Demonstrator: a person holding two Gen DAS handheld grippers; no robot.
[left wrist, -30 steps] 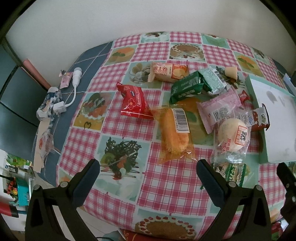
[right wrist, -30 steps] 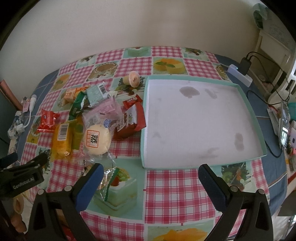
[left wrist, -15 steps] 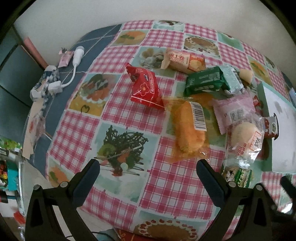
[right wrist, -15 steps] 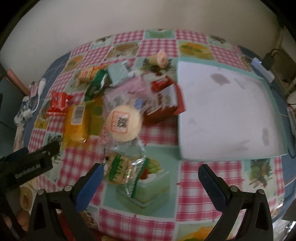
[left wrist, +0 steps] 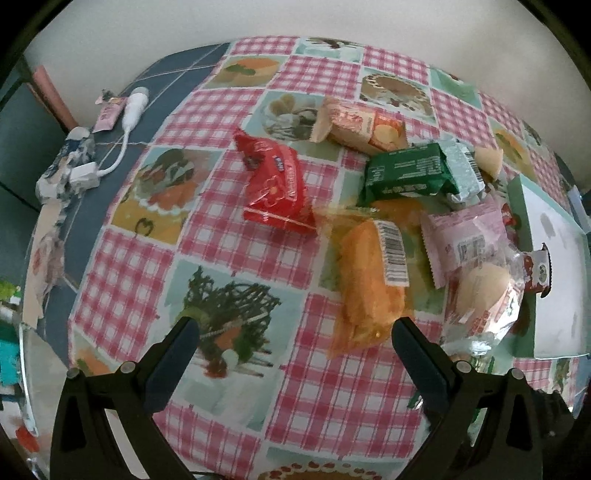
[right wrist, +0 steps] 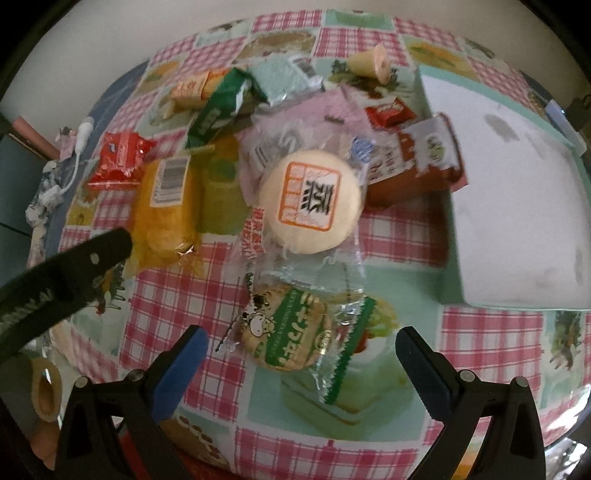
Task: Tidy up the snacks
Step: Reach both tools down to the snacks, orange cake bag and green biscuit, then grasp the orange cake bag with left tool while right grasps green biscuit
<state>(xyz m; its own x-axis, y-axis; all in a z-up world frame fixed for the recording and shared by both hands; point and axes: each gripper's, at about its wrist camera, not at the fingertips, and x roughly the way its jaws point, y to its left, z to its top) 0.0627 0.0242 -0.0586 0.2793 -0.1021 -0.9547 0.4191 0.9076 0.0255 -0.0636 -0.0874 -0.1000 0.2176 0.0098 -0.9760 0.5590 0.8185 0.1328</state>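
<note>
Checked tablecloth (right wrist: 177, 306) — bun wrapper (right wrist: 309, 195) labelled 烝.

**A home dining corner**

A round desk wears a glossy oilcloth (left wrist: 229, 254) of pink gingham squares and printed cakes and salads, the sort found in a household eating area. It stands against a plain cream wall (left wrist: 295, 18). At 10 o'clock in the left wrist view a white charger cable with plug (left wrist: 122, 125) lies on the blue cloth edge beside crumpled wrappers (left wrist: 62, 166). Assorted packaged snacks (right wrist: 310, 195) crowd the middle.
</note>
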